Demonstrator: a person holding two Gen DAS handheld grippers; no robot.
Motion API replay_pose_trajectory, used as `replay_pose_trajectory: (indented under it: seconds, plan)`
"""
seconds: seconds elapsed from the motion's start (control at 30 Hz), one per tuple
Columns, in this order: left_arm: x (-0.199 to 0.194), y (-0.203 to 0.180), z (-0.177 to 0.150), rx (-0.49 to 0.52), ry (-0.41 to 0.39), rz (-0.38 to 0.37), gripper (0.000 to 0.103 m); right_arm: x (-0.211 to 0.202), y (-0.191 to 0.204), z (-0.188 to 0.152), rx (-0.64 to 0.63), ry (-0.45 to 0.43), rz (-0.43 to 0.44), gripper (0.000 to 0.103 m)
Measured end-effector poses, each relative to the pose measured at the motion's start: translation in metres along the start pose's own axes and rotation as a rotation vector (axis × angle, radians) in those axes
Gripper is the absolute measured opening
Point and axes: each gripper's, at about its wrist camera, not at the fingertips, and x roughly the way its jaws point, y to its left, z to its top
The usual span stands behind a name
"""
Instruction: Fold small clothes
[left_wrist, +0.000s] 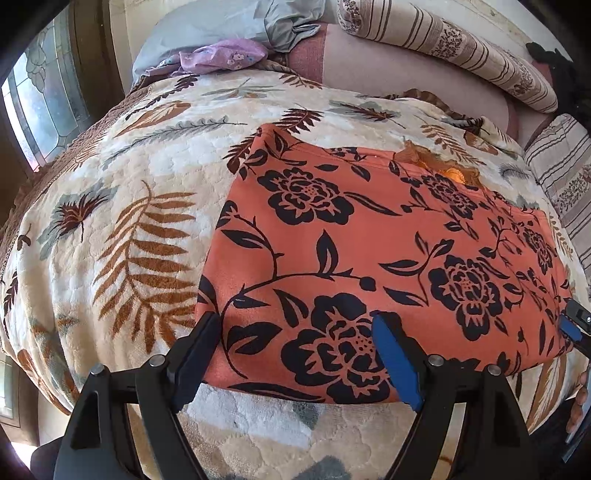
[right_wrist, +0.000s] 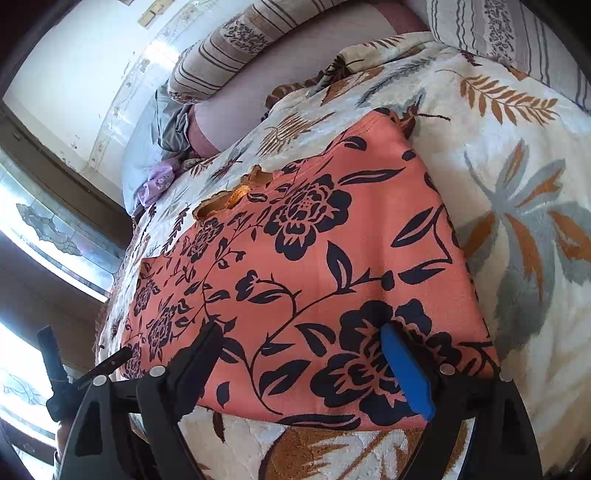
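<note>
An orange garment with black flowers (left_wrist: 369, 243) lies flat on the leaf-patterned blanket (left_wrist: 122, 206); a gold lace trim (left_wrist: 439, 166) shows at its far edge. My left gripper (left_wrist: 295, 332) is open, its jaws wide apart above the garment's near left corner. The right wrist view shows the same garment (right_wrist: 314, 251) with the lace trim (right_wrist: 229, 195) at the far left. My right gripper (right_wrist: 299, 339) is open over the garment's near right part. The right gripper's tip (left_wrist: 576, 321) shows at the left view's right edge; the left gripper (right_wrist: 103, 365) shows at the right view's lower left.
Striped pillows (left_wrist: 461, 48) and a grey-blue pillow (left_wrist: 207, 33) with a purple cloth (left_wrist: 225, 55) lie at the head of the bed. A stained-glass window (left_wrist: 40, 99) is to the left. The blanket (right_wrist: 517, 206) extends right of the garment.
</note>
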Motion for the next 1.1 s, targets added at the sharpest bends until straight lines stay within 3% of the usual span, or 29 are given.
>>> replay_pose_trajectory:
  seconds: [0.07,0.33,0.43,0.67,1.1]
  plan:
    - [0.006,-0.001,-0.003,0.014,-0.012,0.005,0.085,0.001,0.003,-0.001,-0.023,-0.003,-0.008,0.093]
    - [0.014,-0.005,-0.010,0.033,-0.121,-0.003,0.102,0.005,0.011,-0.007,-0.098,-0.014,-0.037,0.098]
    - [0.016,-0.007,-0.013,0.031,-0.164,0.005,0.103,0.009,0.018,-0.011,-0.141,-0.022,-0.063,0.102]
    - [0.018,-0.007,-0.009,-0.004,-0.167,0.012,0.103,0.022,0.040,-0.024,-0.299,-0.030,-0.221,0.102]
    - [0.017,-0.009,-0.012,-0.001,-0.181,0.018,0.103,0.020,0.038,-0.024,-0.291,-0.036,-0.214,0.102]
